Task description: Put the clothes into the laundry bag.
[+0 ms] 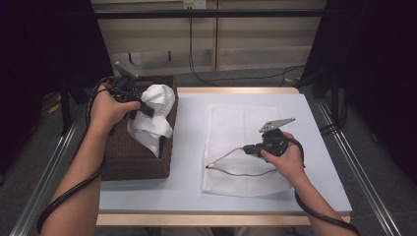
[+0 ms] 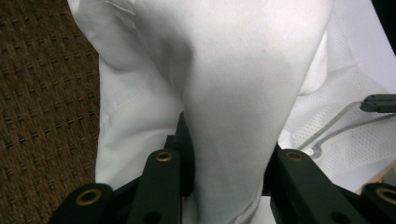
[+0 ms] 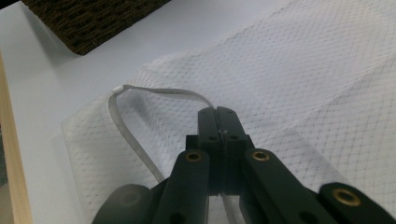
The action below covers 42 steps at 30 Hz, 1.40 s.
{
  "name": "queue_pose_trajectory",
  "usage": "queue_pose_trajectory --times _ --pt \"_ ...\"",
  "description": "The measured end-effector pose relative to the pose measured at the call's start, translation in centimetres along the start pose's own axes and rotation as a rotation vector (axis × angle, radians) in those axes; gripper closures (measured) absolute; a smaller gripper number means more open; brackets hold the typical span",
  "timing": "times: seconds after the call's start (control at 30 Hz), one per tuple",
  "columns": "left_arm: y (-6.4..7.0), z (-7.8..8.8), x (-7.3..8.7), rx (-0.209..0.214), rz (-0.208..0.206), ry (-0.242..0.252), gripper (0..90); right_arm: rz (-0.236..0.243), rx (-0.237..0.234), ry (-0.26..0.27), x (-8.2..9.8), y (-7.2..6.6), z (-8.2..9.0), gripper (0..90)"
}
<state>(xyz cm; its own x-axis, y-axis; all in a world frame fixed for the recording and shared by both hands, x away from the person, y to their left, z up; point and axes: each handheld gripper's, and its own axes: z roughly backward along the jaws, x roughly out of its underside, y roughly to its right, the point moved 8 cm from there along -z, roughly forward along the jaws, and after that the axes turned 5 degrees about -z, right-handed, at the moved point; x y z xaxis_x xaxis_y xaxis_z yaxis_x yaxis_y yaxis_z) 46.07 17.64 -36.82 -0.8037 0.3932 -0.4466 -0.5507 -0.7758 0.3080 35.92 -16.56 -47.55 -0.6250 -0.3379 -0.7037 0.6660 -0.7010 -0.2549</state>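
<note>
Laundry-loading step: left gripper [image 1: 142, 105] fingers clench a white garment [image 1: 155, 115] above the wicker basket [image 1: 133, 157] at nine o'clock; right gripper [image 1: 248, 149] fingers pinch the mesh bag [image 1: 236, 128] opening edge at centre desk [image 1: 187, 147]. Next, I judge, carry garment toward three o'clock, into the bag.

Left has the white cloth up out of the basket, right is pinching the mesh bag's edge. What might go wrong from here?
1. The white cloth hangs from the left gripper with its tail still against the basket; it may snag on the weave or drag the basket.
2. The right gripper pinches only the thin edge strip of the mesh bag; the mouth looks barely open, so stuffing the cloth in could pull it free.
</note>
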Motion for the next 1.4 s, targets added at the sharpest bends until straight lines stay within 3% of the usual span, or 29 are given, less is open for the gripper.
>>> queue_pose_trajectory --times 0.17,0.23,0.3,0.43,0.53,0.6,0.67,0.7,0.87,0.93,1.1,1.13,1.17,1.23,1.4 --pt "1.1 0.0 -0.2 0.014 -0.022 0.003 71.7 0.008 -0.004 -0.003 0.1 -0.2 -0.2 90.0" --pt "1.7 0.0 -0.4 0.015 -0.013 0.015 71.9 0.01 -0.005 -0.003 0.0 -0.3 -0.2 90.0" --pt "1.9 0.2 -0.4 0.021 -0.042 -0.013 72.0 0.008 -0.006 -0.004 0.1 -0.3 -0.2 90.0" --pt "2.4 0.7 -0.8 0.024 -0.04 -0.003 72.0 0.008 -0.009 -0.005 0.1 -0.3 -0.2 90.0" --pt "2.4 1.1 -0.9 0.018 -0.052 -0.017 72.0 0.007 -0.012 -0.004 0.2 -0.4 -0.2 90.0" --pt "2.4 1.2 -1.0 0.007 -0.034 -0.005 72.0 0.012 -0.007 -0.004 0.2 -0.4 -0.2 90.0" --pt "2.4 1.3 -0.9 0.016 -0.053 -0.022 72.0 0.01 -0.008 -0.005 0.2 -0.4 -0.2 90.0" --pt "2.6 1.3 -0.9 0.017 -0.036 -0.017 72.0 0.009 -0.008 -0.004 0.2 -0.4 -0.2 90.0" --pt "2.8 1.7 -0.9 0.021 -0.05 -0.039 72.0 0.009 -0.014 -0.009 0.3 -0.5 -0.3 90.0" --pt "2.8 1.8 -1.1 0.004 -0.036 -0.023 72.0 0.008 -0.012 -0.01 0.3 -0.5 -0.3 90.0" --pt "2.7 2.3 -1.1 -0.004 -0.034 -0.044 72.0 0.013 -0.017 -0.009 0.2 -0.6 -0.4 90.0" --pt "2.9 2.2 -1.2 -0.013 -0.007 -0.032 72.0 0.013 -0.015 -0.01 0.2 -0.6 -0.4 90.0" --pt "2.8 2.4 -1.0 -0.025 -0.037 -0.065 72.0 0.013 -0.016 -0.011 0.2 -0.7 -0.4 90.0" --pt "2.9 2.5 -1.0 -0.029 -0.054 -0.078 72.0 0.014 -0.015 -0.009 0.2 -0.7 -0.4 90.0" --pt "3.4 2.7 -1.2 -0.018 -0.054 -0.079 72.0 0.015 -0.016 -0.012 0.2 -0.9 -0.5 90.0"
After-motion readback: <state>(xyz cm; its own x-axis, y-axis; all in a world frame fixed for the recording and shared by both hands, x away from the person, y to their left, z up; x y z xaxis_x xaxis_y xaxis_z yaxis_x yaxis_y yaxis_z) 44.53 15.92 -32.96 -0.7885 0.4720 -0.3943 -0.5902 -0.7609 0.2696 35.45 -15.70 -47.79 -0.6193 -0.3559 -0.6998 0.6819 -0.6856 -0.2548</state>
